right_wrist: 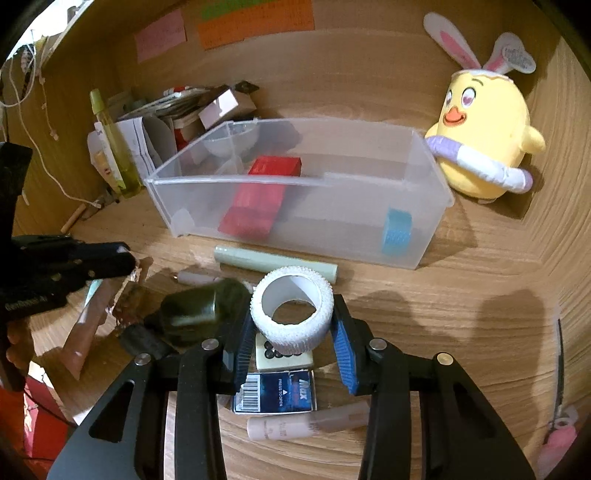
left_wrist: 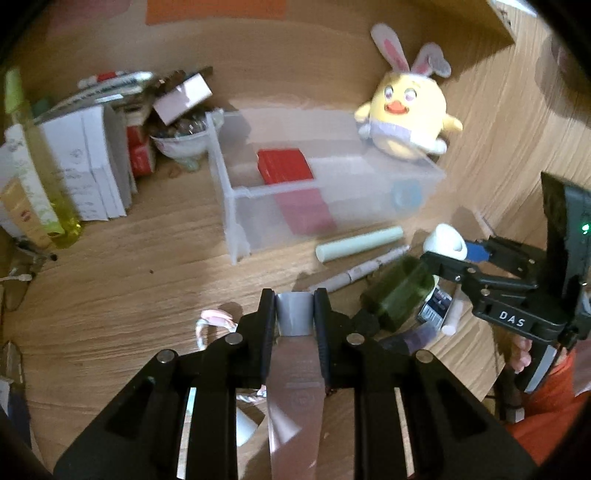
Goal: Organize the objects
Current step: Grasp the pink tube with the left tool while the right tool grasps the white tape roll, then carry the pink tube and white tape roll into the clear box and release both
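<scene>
Now left tongs (left_wrist: 294, 310) clamped on a pink tube with grey cap (left_wrist: 294, 314), right tongs (right_wrist: 293, 325) pinching a white tape roll (right_wrist: 291, 308), both above the wooden surface (right_wrist: 461, 314); beyond, clear bin (right_wrist: 295, 181) holding red box (right_wrist: 258, 199), blue tape (right_wrist: 397, 232).

You're working on a light oak-grain wooden desk (right_wrist: 461, 314) enclosed by matching wooden back and side panels (right_wrist: 351, 74). On the far panel, left of centre, an orange paper note (right_wrist: 258, 26) and a pink paper note (right_wrist: 160, 35) are stuck. Warm light casts soft shadows near you.
</scene>
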